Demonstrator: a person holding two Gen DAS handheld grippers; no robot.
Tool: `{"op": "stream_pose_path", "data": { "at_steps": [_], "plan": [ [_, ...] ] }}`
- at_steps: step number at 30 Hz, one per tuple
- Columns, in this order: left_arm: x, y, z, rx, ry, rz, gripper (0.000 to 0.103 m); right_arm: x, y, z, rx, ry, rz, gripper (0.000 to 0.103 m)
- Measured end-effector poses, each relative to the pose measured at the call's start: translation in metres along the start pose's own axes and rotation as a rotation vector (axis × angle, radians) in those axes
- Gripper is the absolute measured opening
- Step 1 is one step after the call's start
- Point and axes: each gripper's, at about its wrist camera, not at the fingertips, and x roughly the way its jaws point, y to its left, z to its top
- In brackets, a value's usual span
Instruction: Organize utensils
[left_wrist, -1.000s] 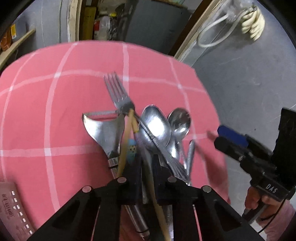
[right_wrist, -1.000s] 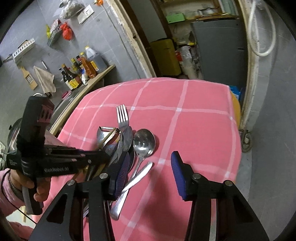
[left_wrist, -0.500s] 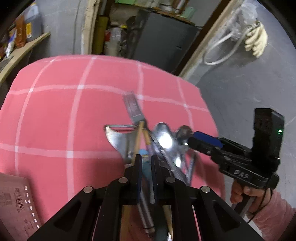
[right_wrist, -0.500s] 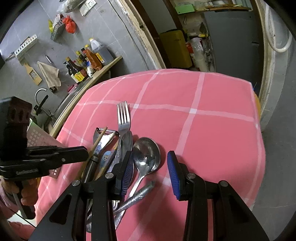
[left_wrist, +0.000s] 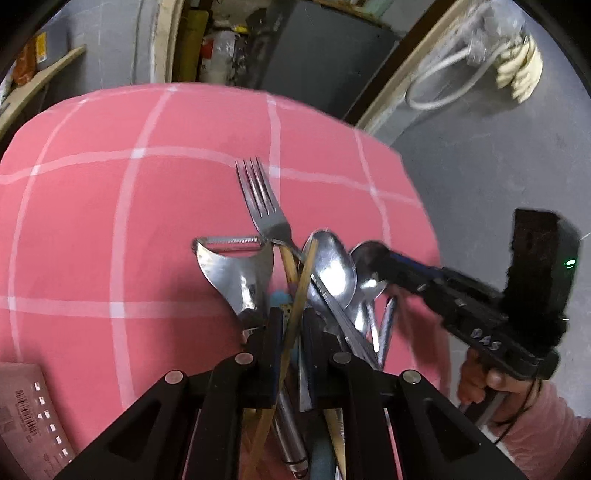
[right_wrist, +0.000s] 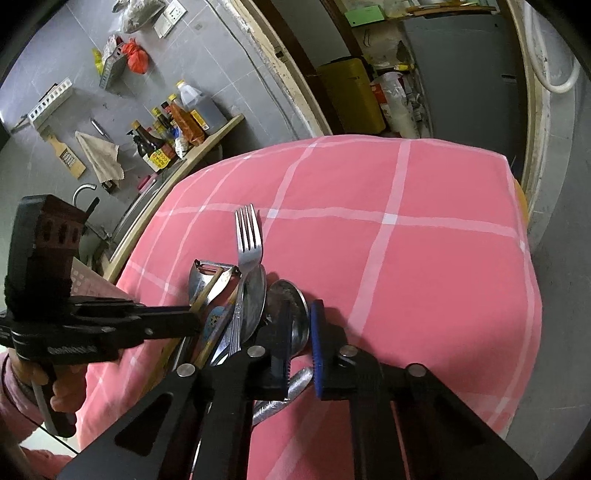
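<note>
— While the utensils lie heaped near the front edge of the pink checked tablecloth (right_wrist: 424, 258), which one is the right gripper (right_wrist: 300, 334) on?

— The round-bowled spoon (right_wrist: 291, 314) at the right of the heap. Its bowl stands between the blue pads (right_wrist: 317, 343), and the jaws are closing on it; the pads look to be against the metal on both sides. The left wrist view shows the same spoon (left_wrist: 367, 258) with the gripper's tips (left_wrist: 391, 264) over its bowl.

— And the left gripper (left_wrist: 293, 325)?

— Pressed nearly together, pinching a wooden chopstick (left_wrist: 301, 291) that runs up between its fingers and crosses the heap at a slant. A second chopstick (left_wrist: 288, 262) lies just beside it.

— What else is in the heap?

— A fork (left_wrist: 264, 206) points away from the cameras, tines farthest out, its handle running back under the rest. A steel peeler (left_wrist: 236, 266) sits to its left, blade crosswise. An oval spoon (left_wrist: 332, 266) lies between the fork handle and the round spoon, touching both. Something with a pale blue patterned handle (right_wrist: 215, 321) shows under the chopsticks; I cannot tell what it is. A grey metal handle (right_wrist: 291, 387) lies on the cloth under the right gripper.

— Outside the heap?

— A pink perforated tray (left_wrist: 33, 417) at the cloth's left near corner. A hand in a pink sleeve (left_wrist: 484, 380) holds the right gripper's grip. Sauce bottles (right_wrist: 166, 133) stand on a shelf against the grey tiled wall.
</note>
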Motion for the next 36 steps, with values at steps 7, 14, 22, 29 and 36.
{"op": "stream_pose_path", "data": {
  "at_steps": [7,14,22,29,36],
  "plan": [
    [0.016,-0.003,0.004,-0.061,0.084,-0.067,0.011,-0.004,-0.001,-0.003,0.007,-0.005,-0.001,0.006],
    [0.022,-0.006,0.009,-0.083,0.156,-0.048,0.011,-0.003,-0.005,-0.003,0.009,0.003,0.005,0.006],
    [0.035,-0.011,0.017,-0.159,0.238,-0.064,0.015,0.005,-0.005,0.0,0.01,0.023,0.019,0.006],
    [0.043,-0.012,0.02,-0.173,0.217,-0.079,0.011,0.01,-0.009,0.0,0.03,0.026,0.038,0.006],
    [0.043,0.005,0.01,-0.25,0.169,-0.156,0.008,0.011,-0.01,-0.003,0.048,0.016,0.05,0.004]
  ]
}}
